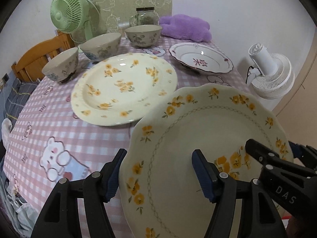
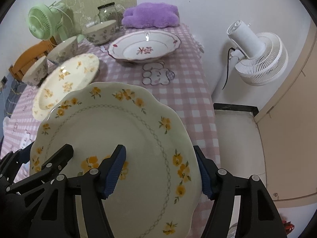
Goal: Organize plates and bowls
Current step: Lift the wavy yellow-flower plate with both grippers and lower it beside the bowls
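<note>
Both grippers hold one scalloped cream plate with yellow flowers above the table's near right corner. My left gripper is shut on its left rim; my right gripper is shut on its right rim. Each gripper shows in the other's view. A round cream plate with yellow flowers lies on the table ahead. A white plate with a red flower lies further back. Three floral bowls stand in a row at the back left.
The pink checked tablecloth covers the table. A green fan, a glass jar and a purple plush stand at the back. A white fan stands off the right edge. A wooden chair is at the left.
</note>
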